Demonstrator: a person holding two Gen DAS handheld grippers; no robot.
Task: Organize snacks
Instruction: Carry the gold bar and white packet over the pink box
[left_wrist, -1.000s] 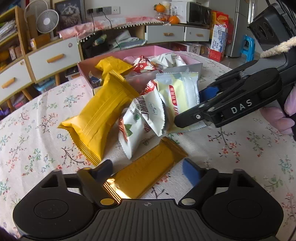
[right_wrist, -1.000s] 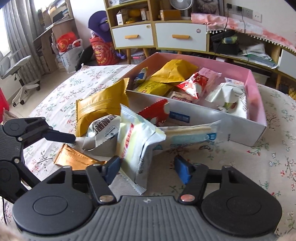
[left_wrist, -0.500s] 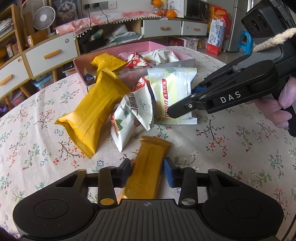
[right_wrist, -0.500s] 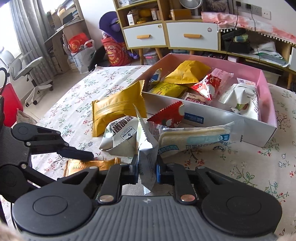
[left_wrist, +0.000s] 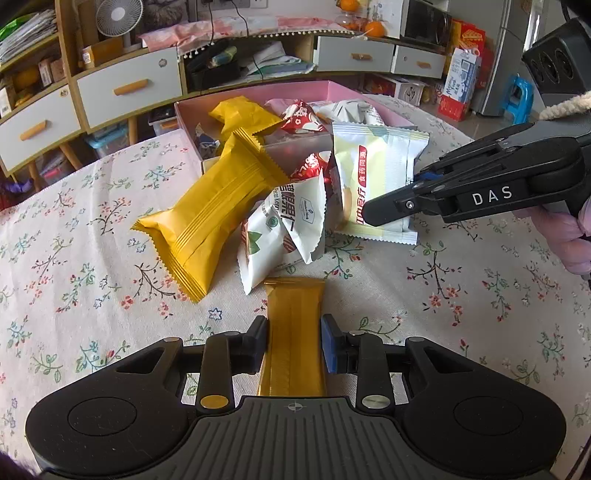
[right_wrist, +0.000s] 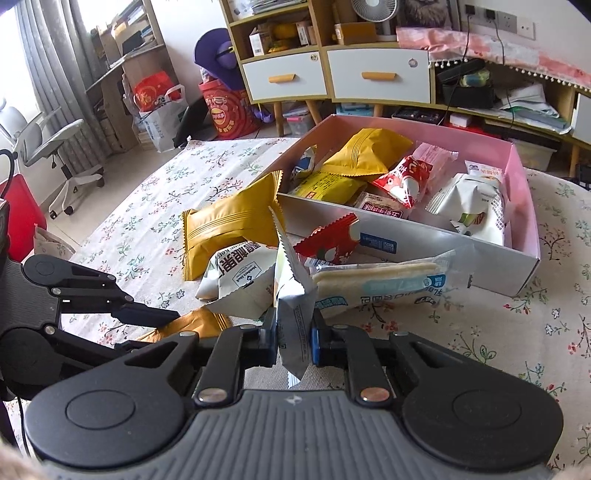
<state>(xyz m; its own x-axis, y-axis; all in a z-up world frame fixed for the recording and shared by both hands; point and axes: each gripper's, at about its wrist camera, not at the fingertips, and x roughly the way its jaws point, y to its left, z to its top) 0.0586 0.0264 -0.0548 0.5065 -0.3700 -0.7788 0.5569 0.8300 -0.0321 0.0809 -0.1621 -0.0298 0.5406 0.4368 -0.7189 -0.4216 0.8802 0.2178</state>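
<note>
My left gripper (left_wrist: 294, 345) is shut on a flat golden snack bar (left_wrist: 294, 332) just above the floral tablecloth. My right gripper (right_wrist: 293, 341) is shut on the edge of a pale green-and-white snack packet (right_wrist: 291, 325), which also shows in the left wrist view (left_wrist: 373, 181), lifted at the near side of the pink box (right_wrist: 517, 173). The box holds several snacks. A big yellow pack (left_wrist: 218, 210), a white nut pack (left_wrist: 284, 229), a red packet (right_wrist: 332, 240) and a long wafer pack (right_wrist: 376, 284) lie in front of it.
The round table has a floral cloth (left_wrist: 74, 280). White-drawer cabinets (right_wrist: 332, 77) stand behind the box. An office chair (right_wrist: 48, 147) and bags are on the floor to the left. The right gripper's body (left_wrist: 480, 184) reaches over the table from the right.
Both grippers were open a second ago and have closed: the left on the golden bar, now turned lengthwise between its fingers, the right on the pale packet, now raised.
</note>
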